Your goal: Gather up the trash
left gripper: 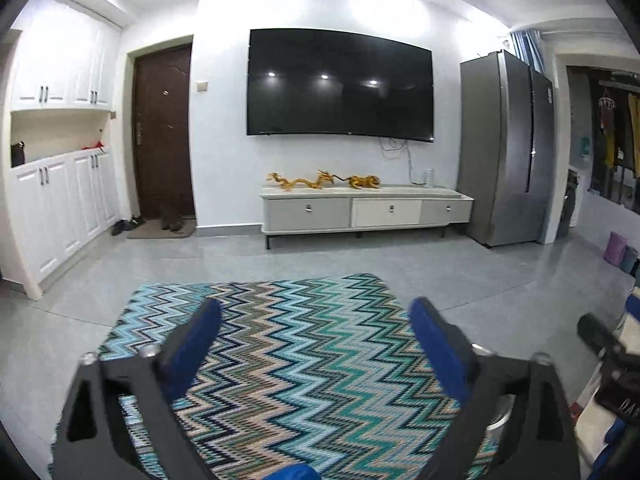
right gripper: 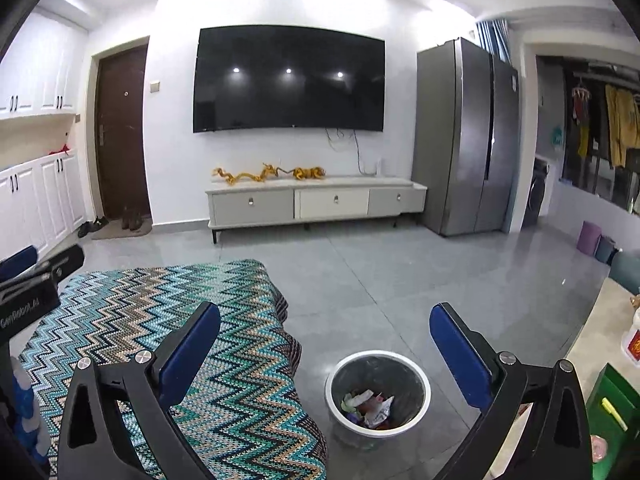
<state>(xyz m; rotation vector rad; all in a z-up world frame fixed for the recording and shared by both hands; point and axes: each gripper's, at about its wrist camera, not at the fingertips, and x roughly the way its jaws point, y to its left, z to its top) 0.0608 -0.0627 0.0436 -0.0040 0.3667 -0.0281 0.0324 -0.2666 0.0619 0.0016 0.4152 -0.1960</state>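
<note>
Living room, grey tiled floor [right gripper: 380, 280]; wall-mounted television [right gripper: 290, 78] above low drawer cabinet [right gripper: 316, 200]; steel refrigerator [right gripper: 468, 136] to its right. Zigzag-patterned rug [left gripper: 280, 360] in foreground. Waste bin [right gripper: 378, 394], white-rimmed, on floor just beside rug's edge, crumpled trash [right gripper: 370, 402] inside. Left gripper [left gripper: 316, 312]: jaws wide, nothing between, over rug. Right gripper [right gripper: 324, 316]: jaws wide, empty, above bin.

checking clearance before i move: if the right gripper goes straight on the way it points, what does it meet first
Probably bare floor beyond the bin. The right gripper stands open and empty, angled slightly down; the bin sits below its line and the rug to the left. Depth is unclear.
</note>
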